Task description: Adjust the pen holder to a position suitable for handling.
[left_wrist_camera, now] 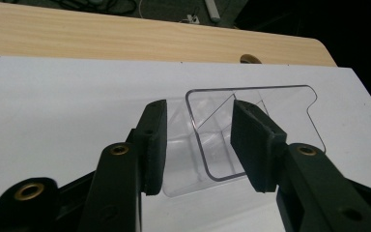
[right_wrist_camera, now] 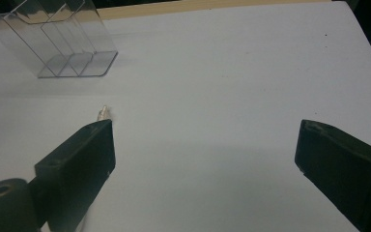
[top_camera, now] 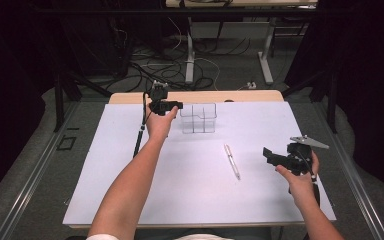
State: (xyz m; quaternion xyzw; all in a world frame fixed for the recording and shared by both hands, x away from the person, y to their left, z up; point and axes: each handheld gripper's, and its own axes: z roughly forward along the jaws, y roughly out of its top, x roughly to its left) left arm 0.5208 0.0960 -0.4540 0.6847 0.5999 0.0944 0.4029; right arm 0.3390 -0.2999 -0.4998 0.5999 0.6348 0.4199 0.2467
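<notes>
A clear plastic divided holder [top_camera: 198,118] stands at the back of the white board [top_camera: 130,190]. My left gripper [top_camera: 172,105] is at the holder's left end. In the left gripper view its jaws [left_wrist_camera: 198,140] straddle the near wall of the holder [left_wrist_camera: 280,111], with a gap showing on both sides of the wall. A silver pen [top_camera: 232,161] lies flat on the board's middle right. My right gripper [top_camera: 269,156] hovers just right of it, jaws wide apart and empty. In the right gripper view [right_wrist_camera: 205,145] the pen tip [right_wrist_camera: 103,113] peeks out beside the left jaw, and the holder [right_wrist_camera: 53,38] stands far left.
A strip of wooden tabletop [top_camera: 200,96] runs behind the white board. Beyond it are cables [top_camera: 150,70] and white table legs [top_camera: 190,55] on the floor. Dark curtains flank both sides.
</notes>
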